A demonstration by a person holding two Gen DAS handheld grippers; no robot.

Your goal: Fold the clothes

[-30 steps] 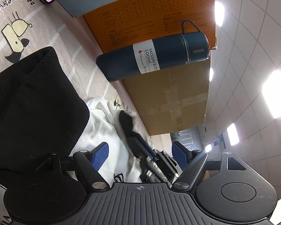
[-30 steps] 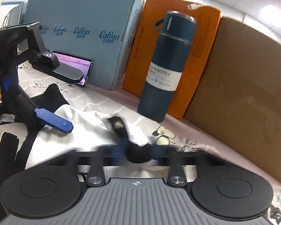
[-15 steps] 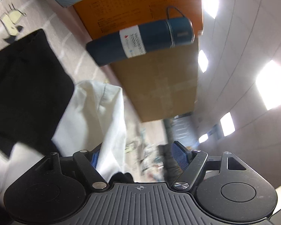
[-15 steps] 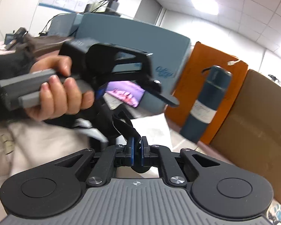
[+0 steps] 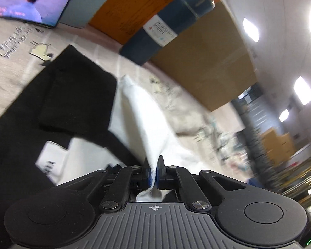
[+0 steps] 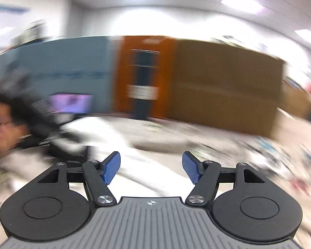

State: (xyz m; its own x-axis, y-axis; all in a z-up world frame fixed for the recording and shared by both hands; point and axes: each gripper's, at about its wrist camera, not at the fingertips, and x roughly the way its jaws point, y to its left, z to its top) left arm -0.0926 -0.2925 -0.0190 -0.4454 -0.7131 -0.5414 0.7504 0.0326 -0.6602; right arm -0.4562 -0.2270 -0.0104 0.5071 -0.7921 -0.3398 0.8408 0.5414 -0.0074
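Between my left gripper's jaws, which are closed on it, a fold of the white garment is pinched and drawn up into a taut ridge that runs away from the blue pads toward the back of the bench. Beside that ridge, to its left in the left wrist view, a black garment lies flat on the printed cloth that covers the bench, and its near edge overlaps the white fabric. Behind the clothes a dark blue vacuum bottle stands against an orange box and a brown cardboard box, and a phone with a lit screen leans at the far left. My right gripper hangs above the bench with its jaws wide open and nothing between the blue pads. The right wrist view is heavily blurred; I can make out the white garment lying on the bench ahead and to the left, a hand at the left edge holding the other gripper, and the blue, orange and brown boxes across the back. Whether the right gripper touches any fabric I cannot tell.
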